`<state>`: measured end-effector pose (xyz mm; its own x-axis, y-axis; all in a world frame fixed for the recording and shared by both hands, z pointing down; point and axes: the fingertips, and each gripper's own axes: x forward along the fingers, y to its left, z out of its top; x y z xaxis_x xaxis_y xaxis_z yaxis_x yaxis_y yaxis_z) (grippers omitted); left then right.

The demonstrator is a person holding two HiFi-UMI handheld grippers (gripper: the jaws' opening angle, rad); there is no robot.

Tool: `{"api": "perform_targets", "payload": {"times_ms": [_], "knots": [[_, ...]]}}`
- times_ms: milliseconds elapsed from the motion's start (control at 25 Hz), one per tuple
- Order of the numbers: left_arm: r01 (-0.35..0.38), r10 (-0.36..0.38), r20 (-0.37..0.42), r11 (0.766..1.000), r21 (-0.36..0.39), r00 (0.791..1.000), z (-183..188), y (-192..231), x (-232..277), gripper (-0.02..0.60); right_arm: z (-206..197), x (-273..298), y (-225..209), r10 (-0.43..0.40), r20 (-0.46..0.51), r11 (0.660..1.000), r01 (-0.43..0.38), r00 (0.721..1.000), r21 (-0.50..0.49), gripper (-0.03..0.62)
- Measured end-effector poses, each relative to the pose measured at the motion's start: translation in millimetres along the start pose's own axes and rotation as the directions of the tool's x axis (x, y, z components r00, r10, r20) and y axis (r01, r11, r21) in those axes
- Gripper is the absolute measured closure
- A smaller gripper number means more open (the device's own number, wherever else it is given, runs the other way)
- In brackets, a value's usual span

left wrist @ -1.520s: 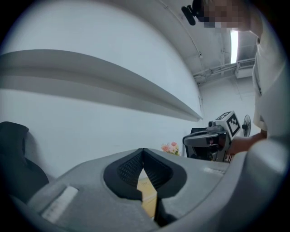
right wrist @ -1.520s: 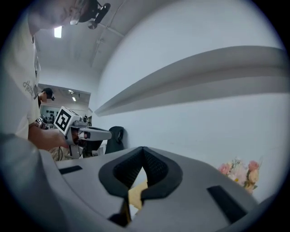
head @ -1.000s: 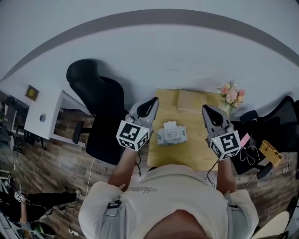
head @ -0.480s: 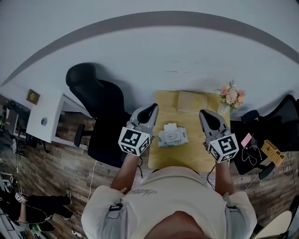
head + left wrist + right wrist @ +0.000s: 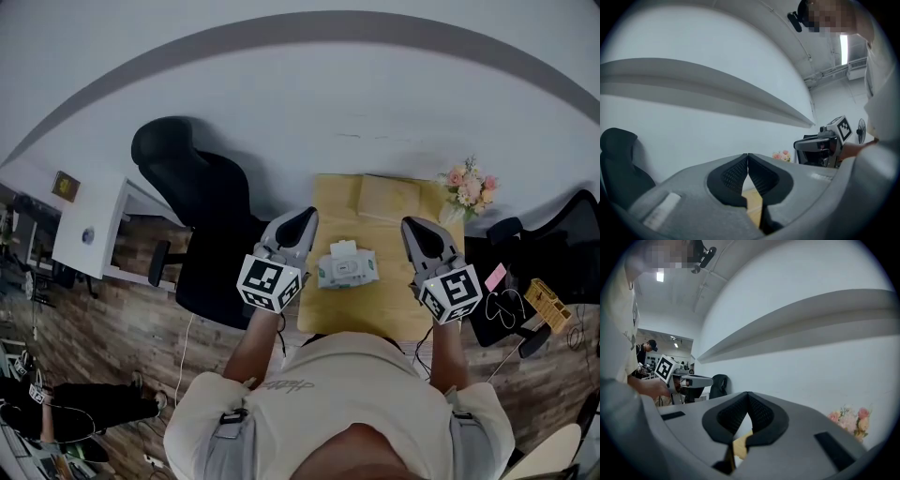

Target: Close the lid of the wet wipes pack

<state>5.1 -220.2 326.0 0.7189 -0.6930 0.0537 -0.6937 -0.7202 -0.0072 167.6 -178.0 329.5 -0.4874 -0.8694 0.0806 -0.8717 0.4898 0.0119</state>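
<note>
Yellow desk (image 5: pixel 375 309) held the wet wipes pack (image 5: pixel 347 270), lid (image 5: pixel 343 248) seemingly up. Left gripper (image 5: pixel 304 219) and right gripper (image 5: pixel 413 226) flanked the pack, fingers (image 5: pixel 733 174) together, empty, barely shifted in the last second; closing had not begun.

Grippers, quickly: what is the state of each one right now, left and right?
Left grey two-jaw gripper: closed, tips touching, holding nothing.
Right grey two-jaw gripper: closed, tips touching, holding nothing.
</note>
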Motion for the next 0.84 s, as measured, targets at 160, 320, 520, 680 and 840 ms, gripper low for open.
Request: {"api": "perform_targets", "payload": {"times_ms": [160, 320, 520, 680, 840], "knots": [[0.006, -0.006, -0.003, 1.0, -0.006, 1.0, -3.6, -3.3, -2.1, 0.563, -6.5, -1.9, 2.8, 0.002, -0.014, 1.0, -0.002, 1.0, 0.003, 0.592], [0.011, -0.011, -0.003, 1.0, -0.009, 1.0, -6.3, -4.7, -5.2, 0.563, -9.6, -4.3, 6.6, 0.002, -0.019, 1.0, -0.002, 1.0, 0.002, 0.592], [0.009, -0.009, 0.01, 1.0, -0.019, 1.0, -5.2, -5.0, -8.8, 0.563, -8.3, -9.5, 10.8, 0.001, -0.024, 1.0, -0.001, 1.0, -0.008, 0.592], [0.017, -0.017, 0.016, 1.0, -0.016, 1.0, -4.6, -9.4, -8.0, 0.563, -10.1, -12.2, 11.0, 0.003, -0.029, 1.0, -0.003, 1.0, -0.016, 0.592], [0.027, -0.026, 0.013, 1.0, -0.014, 1.0, -5.7, -13.7, -6.8, 0.563, -11.5, -12.1, 11.6, 0.009, -0.034, 1.0, -0.01, 0.999, -0.022, 0.592]]}}
